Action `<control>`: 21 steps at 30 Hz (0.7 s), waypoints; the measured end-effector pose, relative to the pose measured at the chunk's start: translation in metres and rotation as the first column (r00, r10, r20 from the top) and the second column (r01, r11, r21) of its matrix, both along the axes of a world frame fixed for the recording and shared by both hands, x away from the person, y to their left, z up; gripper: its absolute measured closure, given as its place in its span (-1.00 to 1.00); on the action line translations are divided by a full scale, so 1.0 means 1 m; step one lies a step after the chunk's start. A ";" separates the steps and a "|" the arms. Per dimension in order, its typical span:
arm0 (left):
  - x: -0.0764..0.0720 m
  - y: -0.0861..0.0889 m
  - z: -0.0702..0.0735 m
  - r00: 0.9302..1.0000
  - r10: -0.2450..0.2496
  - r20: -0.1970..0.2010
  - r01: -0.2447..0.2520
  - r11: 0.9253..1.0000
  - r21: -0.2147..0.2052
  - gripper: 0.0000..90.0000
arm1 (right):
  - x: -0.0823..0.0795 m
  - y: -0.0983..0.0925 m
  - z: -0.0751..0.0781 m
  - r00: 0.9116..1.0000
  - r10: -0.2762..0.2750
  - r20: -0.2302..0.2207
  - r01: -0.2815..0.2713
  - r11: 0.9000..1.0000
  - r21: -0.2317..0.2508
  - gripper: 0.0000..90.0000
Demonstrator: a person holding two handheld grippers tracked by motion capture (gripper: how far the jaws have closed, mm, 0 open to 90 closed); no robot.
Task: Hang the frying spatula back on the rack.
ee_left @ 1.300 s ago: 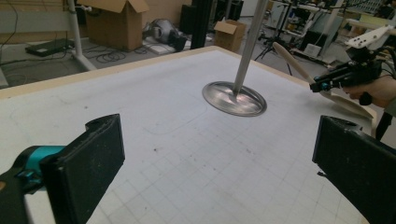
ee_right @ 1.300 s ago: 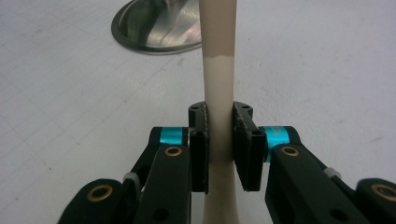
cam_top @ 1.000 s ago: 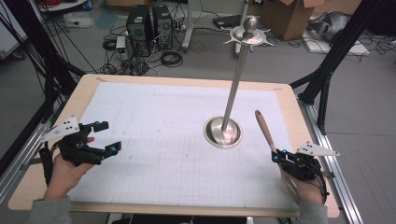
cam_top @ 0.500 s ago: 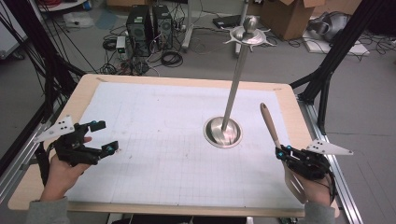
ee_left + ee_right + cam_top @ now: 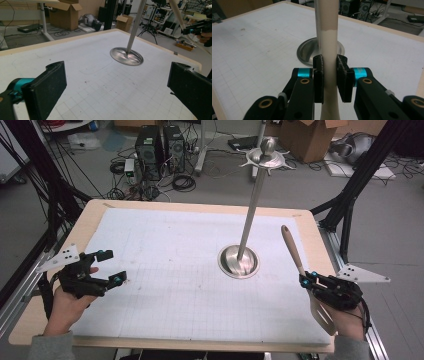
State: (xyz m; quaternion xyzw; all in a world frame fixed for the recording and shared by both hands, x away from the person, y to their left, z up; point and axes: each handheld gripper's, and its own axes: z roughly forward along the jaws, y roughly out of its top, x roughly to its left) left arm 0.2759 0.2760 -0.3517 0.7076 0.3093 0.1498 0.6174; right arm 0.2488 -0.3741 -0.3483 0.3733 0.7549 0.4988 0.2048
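Gridded table, right gripper fingers clamped on spatula handle (blade near wrist), left gripper fingers wide apart, empty

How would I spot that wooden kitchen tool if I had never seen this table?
Start at the tall metal stand rising from its round base mid-table. Look toward the table's right edge: the right claw is shut on a spatula. It is the one wooden item, its handle angled up and its flat blade by the hand.

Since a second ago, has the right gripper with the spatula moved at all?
Yes. The right gripper, shut on the spatula, has drifted right, away from the metal stand's base and toward the table's right edge; the handle tip has moved right with it.
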 end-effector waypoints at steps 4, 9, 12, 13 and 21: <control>-0.001 0.001 0.001 1.000 0.002 0.002 -0.002 1.000 -0.003 -0.94 | -0.001 -0.005 0.009 1.000 0.023 -0.013 -0.022 0.999 0.028 0.74; -0.002 0.003 0.001 1.000 0.004 0.003 -0.004 1.000 -0.007 -0.94 | -0.002 -0.009 0.024 0.999 0.054 -0.005 -0.054 0.998 0.021 0.74; -0.002 0.003 0.001 1.000 0.002 0.008 -0.002 1.000 -0.009 -0.94 | -0.003 -0.011 0.033 0.998 0.069 0.006 -0.069 0.997 0.014 0.74; -0.002 0.003 0.002 1.000 0.003 0.007 -0.003 1.000 -0.010 -0.94 | -0.003 -0.012 0.036 0.997 0.076 0.013 -0.077 0.997 0.017 0.74; -0.002 0.003 0.001 1.000 0.003 0.003 -0.003 1.000 -0.010 -0.94 | -0.003 -0.017 0.054 0.996 0.086 0.027 -0.086 0.996 0.023 0.74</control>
